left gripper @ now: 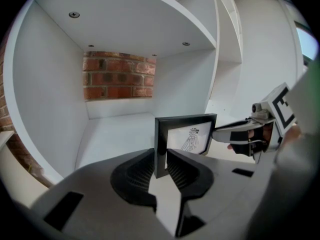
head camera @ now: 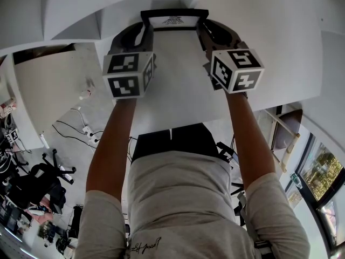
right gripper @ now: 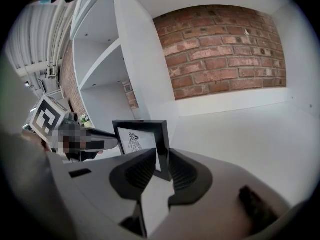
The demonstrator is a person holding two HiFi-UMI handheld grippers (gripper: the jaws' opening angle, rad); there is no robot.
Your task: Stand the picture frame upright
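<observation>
In the head view, two bare forearms reach forward over a white shelf [head camera: 178, 85]. Each one ends in a marker cube [head camera: 128, 73]. The picture frame [head camera: 173, 13] stands upright at the far end between the two tools, with its black top bar level. The left claw [head camera: 145, 28] is at the frame's left side and the right claw [head camera: 202, 28] is at its right side.

In the left gripper view, the frame [left gripper: 187, 136] stands upright in a white shelf compartment [left gripper: 115, 131] that has a brick wall [left gripper: 119, 76] at the back. A small drawing [left gripper: 190, 138] shows behind the glass. The left claw [left gripper: 160, 156] has its jaws a little apart, one on each side of the frame's left upright. They sit close to it but do not look clamped on it. The right claw [left gripper: 218, 131] meets the frame's other edge. The bottom of the frame is hidden behind the jaws, so it cannot be seen whether it rests on the shelf.

In the right gripper view, the frame [right gripper: 137, 139] is again upright, with brick [right gripper: 220, 49] behind it and the white shelf floor [right gripper: 240, 134] to the right. The right claw [right gripper: 162, 156] is narrowly open and closed on the frame's right upright, with both ribbed pads against it. The left claw [right gripper: 111, 142] reaches the far edge of the frame.
</observation>
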